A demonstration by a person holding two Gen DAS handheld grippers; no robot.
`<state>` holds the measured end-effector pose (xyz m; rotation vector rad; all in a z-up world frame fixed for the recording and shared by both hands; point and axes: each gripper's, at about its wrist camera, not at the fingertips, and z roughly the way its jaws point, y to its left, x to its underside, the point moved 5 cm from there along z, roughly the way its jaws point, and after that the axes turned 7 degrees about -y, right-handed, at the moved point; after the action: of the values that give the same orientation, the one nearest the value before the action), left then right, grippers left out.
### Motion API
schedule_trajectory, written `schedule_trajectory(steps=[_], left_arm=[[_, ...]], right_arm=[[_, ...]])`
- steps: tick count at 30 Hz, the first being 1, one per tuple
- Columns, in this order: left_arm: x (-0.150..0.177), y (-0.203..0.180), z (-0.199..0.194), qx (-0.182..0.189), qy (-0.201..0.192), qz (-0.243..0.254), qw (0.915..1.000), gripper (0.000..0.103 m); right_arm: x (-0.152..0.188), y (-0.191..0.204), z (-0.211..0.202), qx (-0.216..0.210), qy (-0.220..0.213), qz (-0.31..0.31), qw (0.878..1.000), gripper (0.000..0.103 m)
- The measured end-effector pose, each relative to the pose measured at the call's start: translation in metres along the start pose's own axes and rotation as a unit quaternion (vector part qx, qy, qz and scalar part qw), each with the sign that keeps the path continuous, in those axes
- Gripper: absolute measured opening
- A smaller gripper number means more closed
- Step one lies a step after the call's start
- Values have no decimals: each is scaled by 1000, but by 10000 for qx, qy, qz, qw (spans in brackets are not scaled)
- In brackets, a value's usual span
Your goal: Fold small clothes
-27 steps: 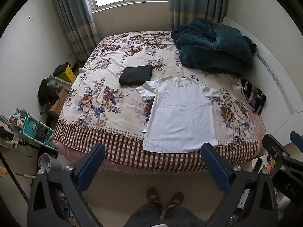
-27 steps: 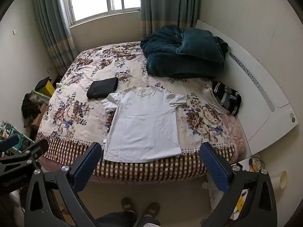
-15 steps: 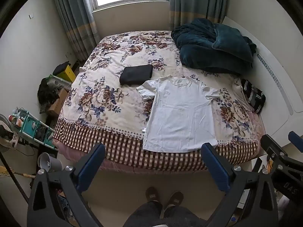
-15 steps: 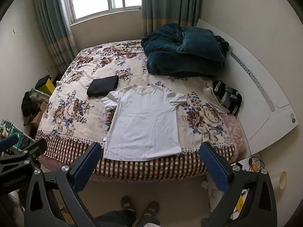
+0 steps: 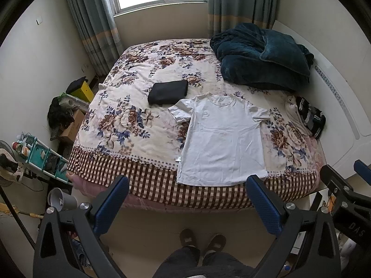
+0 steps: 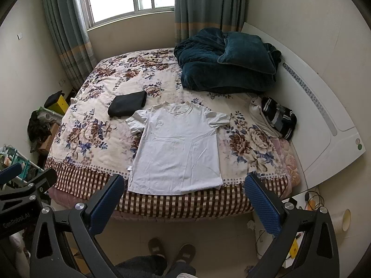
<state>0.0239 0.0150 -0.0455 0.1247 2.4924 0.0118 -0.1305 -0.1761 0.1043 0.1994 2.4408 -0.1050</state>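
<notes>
standing at the foot of the bed, the person holds both tools high and back from the work: the left gripper and the right gripper are both spread wide with nothing between their blue pads, each angled down toward the mattress.

the white t-shirt lies flat and face up in the middle of each view, collar toward the window, hem right at the checked border at the near edge of the bed. it is not yet folded. to start well, i judge each gripper should come down on one side of the shirt, pinching a shoulder and the hem on the same side so one long edge can be carried over in a straight line; the sleeve at centre left is already curled under and may need flattening first.

for room, the floral cover to the left of the shirt is open. a folded black garment sits just beside that curled sleeve, so a wide sweep there could nudge it. the dark blue blanket in the upper right and the striped clothes at the right edge lie well apart.
</notes>
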Motion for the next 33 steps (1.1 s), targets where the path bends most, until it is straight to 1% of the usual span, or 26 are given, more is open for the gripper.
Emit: schedule_trajectory(steps=[12,13,20,33], left_arm=[[-3,8,-9,-9,-17,-5,10000,103],[-7,3,-15,-17,-24,-4,10000,103],[-12,1,-21,-31,-5,57,10000,103],[-6,-3,-26,-31,-58,55,10000,103]], right_arm=[[-1,0,-4,-9,-20,5,10000,103],[-1,1,-4,-9,-21,9,10000,103],[-1,1,-6,-27,-34,10,10000,103],[1,2,-8,-30,-51,21,10000,103]])
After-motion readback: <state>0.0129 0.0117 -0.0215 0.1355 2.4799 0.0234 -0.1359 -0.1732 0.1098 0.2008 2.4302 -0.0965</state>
